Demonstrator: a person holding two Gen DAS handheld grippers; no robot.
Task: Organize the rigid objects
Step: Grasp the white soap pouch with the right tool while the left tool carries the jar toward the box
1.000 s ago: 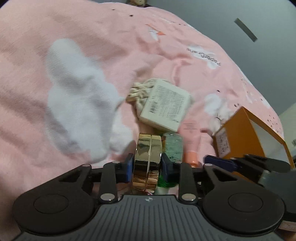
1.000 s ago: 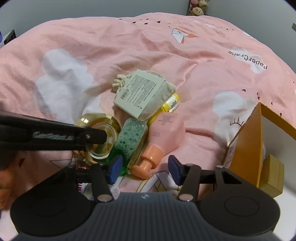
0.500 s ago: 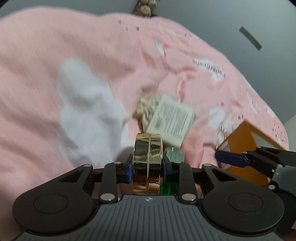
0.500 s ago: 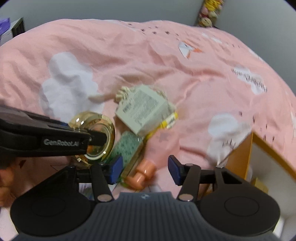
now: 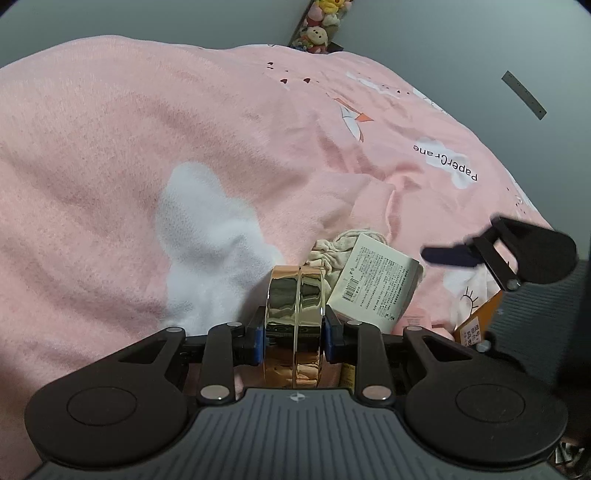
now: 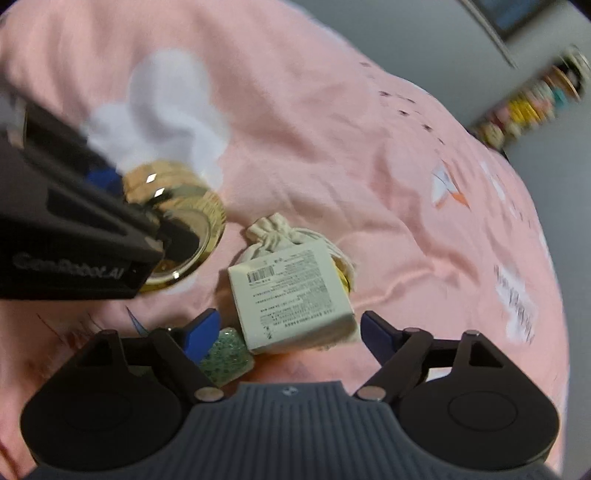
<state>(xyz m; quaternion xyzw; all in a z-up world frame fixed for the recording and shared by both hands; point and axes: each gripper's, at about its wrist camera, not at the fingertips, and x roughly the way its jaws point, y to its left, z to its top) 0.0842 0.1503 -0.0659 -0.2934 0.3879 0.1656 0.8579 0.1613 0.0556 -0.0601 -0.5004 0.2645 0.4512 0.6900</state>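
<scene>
My left gripper (image 5: 293, 332) is shut on a round gold jar (image 5: 295, 306), gripped across its flat faces and held on edge above the pink bedspread. In the right wrist view the gold jar (image 6: 177, 206) hangs at the left in the left gripper (image 6: 74, 236). My right gripper (image 6: 290, 326) hovers over a white printed box (image 6: 291, 291). Its jaws are opening, and the near end of the box lies between the blue pads without touching them. The box rests on a cream drawstring pouch (image 6: 280, 236). A green bottle (image 6: 225, 354) lies by the left pad.
An orange box (image 5: 476, 325) stands at the right, partly behind the right gripper's finger (image 5: 447, 256). A yellow object (image 6: 343, 273) peeks out beside the white box. The pink bedspread (image 5: 184, 147) stretches back to a grey wall with plush toys (image 5: 317, 33).
The right gripper has rolled and shifted so the white box sits before it instead of the pink bottle, and its jaws have widened. The left gripper still holds the gold jar, slightly higher.
</scene>
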